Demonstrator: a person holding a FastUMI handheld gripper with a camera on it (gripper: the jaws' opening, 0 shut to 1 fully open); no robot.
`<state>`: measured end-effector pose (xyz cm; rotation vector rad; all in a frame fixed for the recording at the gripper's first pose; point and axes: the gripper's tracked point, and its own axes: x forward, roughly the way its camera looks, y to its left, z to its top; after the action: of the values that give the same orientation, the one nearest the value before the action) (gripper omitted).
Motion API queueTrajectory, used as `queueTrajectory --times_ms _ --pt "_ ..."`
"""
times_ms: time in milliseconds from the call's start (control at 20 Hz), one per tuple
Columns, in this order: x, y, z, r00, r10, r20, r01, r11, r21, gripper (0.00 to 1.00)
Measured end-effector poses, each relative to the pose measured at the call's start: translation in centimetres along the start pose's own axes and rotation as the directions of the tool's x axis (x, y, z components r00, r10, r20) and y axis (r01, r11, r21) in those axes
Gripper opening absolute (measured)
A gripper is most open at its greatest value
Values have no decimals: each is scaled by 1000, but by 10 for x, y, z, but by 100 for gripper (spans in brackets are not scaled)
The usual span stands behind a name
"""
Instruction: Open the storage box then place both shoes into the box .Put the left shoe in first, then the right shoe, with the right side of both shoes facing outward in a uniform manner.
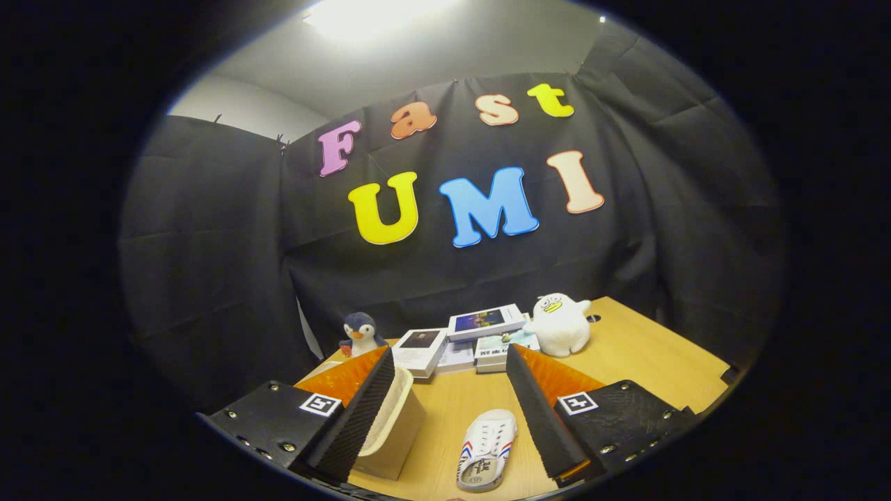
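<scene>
- White shoe (pixel 487 449) with striped side trim, lying low in the frame, centre-bottom, on the wooden counter (pixel 647 362).
- Sits in the gap between the two fingers, nearer the right one, touched by neither; sole edge turned toward the camera, opening upward.
- Long axis running roughly away from the camera, leaning a little to the right at its far end, so close to parallel with the fingers rather than across them.
- Cannot tell from this angle whether left or right shoe; only this single shoe visible.
- Storage box (pixel 393 424), a pale beige container, lower left of centre, partly behind the left finger and seemingly just beside it; whether lid is on or off not clear.
- Hand-held gripper (pixel 445 410) spread wide, fingers well apart, carrying nothing, raised above the counter.
- Likely first step by the task: box opening, calling for a shift left toward the box; shoe pick afterward probably needs a descent straight ahead and down, jaws closing across the shoe's width.
- Farther back, mid-frame: stack of books (pixel 466 341), a penguin plush (pixel 360 332) to its left, a white plush (pixel 560 323) to its right, all well apart from the shoe.
</scene>
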<state>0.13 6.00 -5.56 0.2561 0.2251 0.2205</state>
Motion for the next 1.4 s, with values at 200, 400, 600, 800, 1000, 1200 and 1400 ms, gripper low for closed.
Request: queueTrajectory --times_ms 200,400,600,800,1000,1200,1400 --pt "8 16 -30 992 73 -104 -62 992 109 100" --pt "17 29 -57 973 135 -186 -91 969 228 99" --pt "21 39 -82 950 187 -251 -92 933 347 97" --pt "24 52 -102 923 240 -301 -87 891 445 97" --pt "32 65 -121 887 318 -333 -79 818 570 97" --pt "30 80 -140 846 388 -365 -62 753 655 97" --pt "34 91 -154 814 440 -379 -43 697 716 97"
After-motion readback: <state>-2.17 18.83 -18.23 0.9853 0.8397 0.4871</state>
